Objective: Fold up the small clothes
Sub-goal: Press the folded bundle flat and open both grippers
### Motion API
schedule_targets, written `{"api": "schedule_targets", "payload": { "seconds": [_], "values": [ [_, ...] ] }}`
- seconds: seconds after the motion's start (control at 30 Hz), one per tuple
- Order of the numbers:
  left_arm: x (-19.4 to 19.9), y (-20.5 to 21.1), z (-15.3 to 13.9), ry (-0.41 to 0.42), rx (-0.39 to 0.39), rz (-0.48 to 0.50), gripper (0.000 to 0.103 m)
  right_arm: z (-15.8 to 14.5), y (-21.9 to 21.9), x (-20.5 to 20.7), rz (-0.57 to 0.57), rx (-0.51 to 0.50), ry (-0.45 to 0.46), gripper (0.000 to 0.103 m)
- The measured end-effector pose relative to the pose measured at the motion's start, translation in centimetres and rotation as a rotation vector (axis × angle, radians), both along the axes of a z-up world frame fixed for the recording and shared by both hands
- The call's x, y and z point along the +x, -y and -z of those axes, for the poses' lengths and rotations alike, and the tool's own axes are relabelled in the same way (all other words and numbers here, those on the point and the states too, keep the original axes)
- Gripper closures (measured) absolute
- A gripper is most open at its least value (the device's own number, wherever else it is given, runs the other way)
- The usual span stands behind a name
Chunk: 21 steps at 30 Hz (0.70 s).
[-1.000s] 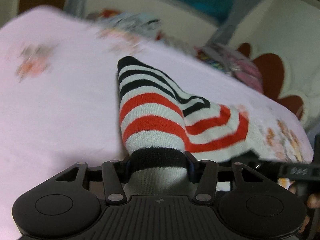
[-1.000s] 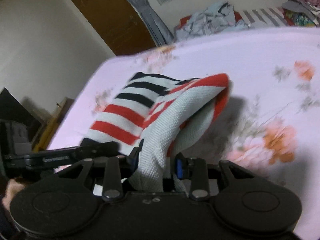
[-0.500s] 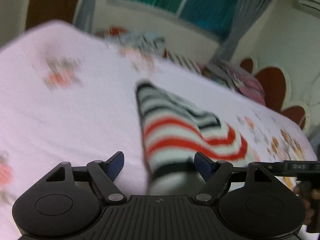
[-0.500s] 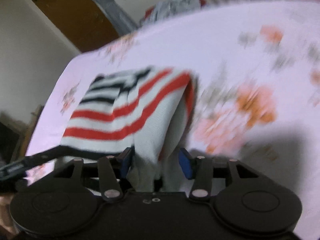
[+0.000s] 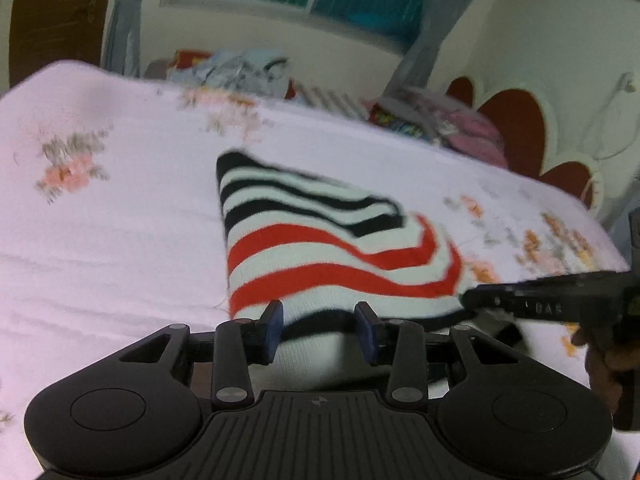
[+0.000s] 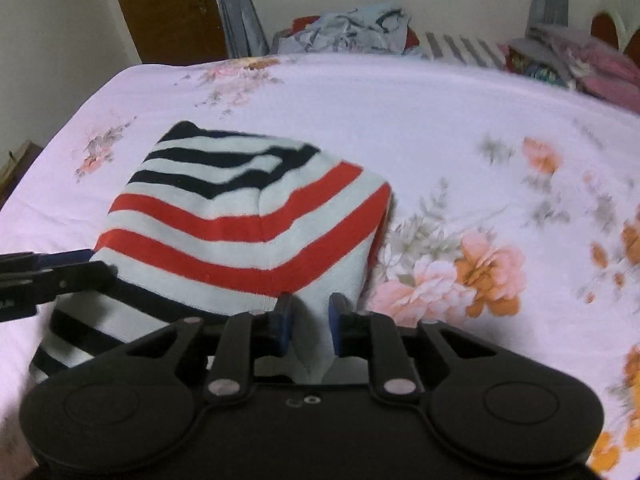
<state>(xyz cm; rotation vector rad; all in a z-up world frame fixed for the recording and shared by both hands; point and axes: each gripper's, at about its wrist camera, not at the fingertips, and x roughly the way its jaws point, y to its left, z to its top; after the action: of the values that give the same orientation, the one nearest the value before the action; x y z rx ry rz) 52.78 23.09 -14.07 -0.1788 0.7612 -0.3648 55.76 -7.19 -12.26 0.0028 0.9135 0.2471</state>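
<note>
A white knit garment (image 5: 320, 248) with black and red stripes lies folded on the pink floral bedsheet (image 5: 100, 240). Its near edge runs in between the jaws of my left gripper (image 5: 320, 330), which are closing on the cloth. In the right wrist view the same garment (image 6: 240, 220) sits left of centre, and a pale corner of it is pinched in my right gripper (image 6: 311, 322), whose jaws are also closing. The left gripper (image 6: 100, 267) reaches in at the garment's left edge. From the right, the right gripper (image 5: 472, 300) comes in at its right corner.
A pile of loose clothes (image 6: 360, 28) lies at the far edge of the bed. Pink and patterned clothes (image 6: 600, 64) lie at the far right, near a red and white headboard (image 5: 520, 120). The sheet (image 6: 440, 120) stretches wide to the right. A hand (image 5: 604, 364) holds the right gripper.
Both grippers held the garment tented up, opened half a second ago, and have narrowed on the cloth again. The garment has sunk flatter onto the bed.
</note>
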Motion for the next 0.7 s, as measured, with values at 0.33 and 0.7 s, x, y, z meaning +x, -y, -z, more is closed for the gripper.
{"api": "schedule_targets", "payload": {
  "seconds": [0.33, 0.7],
  "values": [
    [-6.9, 0.0, 2.3, -0.063, 0.084, -0.033, 0.076, 1.1, -2.1, -6.7, -0.164, -0.103, -0.013, 0.094],
    [-9.2, 1.5, -0.1, -0.01, 0.185, -0.071, 0.076, -0.9, -0.3, -9.5, -0.096, -0.007, 0.047, 0.088]
  ]
}}
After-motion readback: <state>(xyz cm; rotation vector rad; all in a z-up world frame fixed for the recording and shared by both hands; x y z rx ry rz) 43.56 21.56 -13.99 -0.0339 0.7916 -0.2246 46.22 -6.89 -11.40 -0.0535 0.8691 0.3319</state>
